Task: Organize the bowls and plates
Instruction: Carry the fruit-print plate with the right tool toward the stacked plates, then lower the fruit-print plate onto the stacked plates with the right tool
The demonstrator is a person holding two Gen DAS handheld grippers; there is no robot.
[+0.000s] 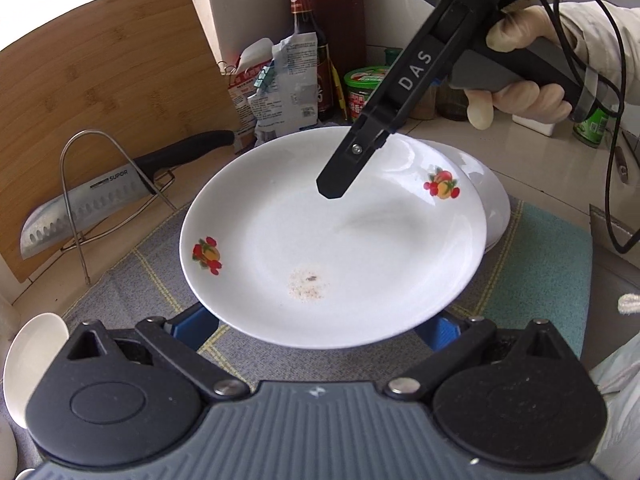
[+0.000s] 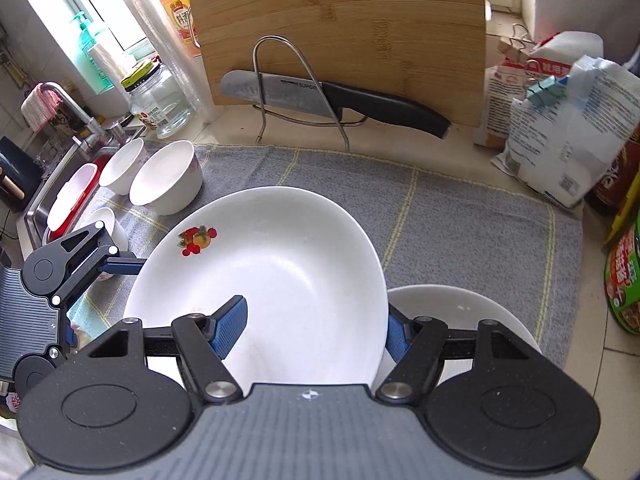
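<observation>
In the right wrist view the right gripper (image 2: 310,330) sits at six o'clock, its blue pads (image 2: 231,327) closed onto the rim of a white round ceramic plate with red fruit decals (image 2: 264,276), one pad above and one below the edge, so the plate is carried tilted above the grey checked cloth mat (image 2: 460,208); the left gripper (image 2: 116,260) comes in at nine o'clock with one finger touching the same plate's rim. In the left wrist view its blue fingers (image 1: 196,326) disappear beneath the near edge of the plate, so whether they clamp it or merely stand beside it I cannot tell.

Just beyond the carried plate, at four o'clock in the right view, a second white plate (image 2: 472,308) lies on the mat on the table (image 2: 572,304), partly overlapped; by my reading the decorated plate is on its way to be stacked there, and that stacking is not finished.

Farther off at ten o'clock stand white ceramic bowls (image 2: 166,178): three in all, two side by side and a smaller one by the left gripper, none nested; they look like the remaining work.

Count: two plates, three bowls; at twelve o'clock, one steel knife with a black handle (image 2: 332,98) rests in a wire rack before one bamboo cutting board (image 2: 340,32).
</observation>
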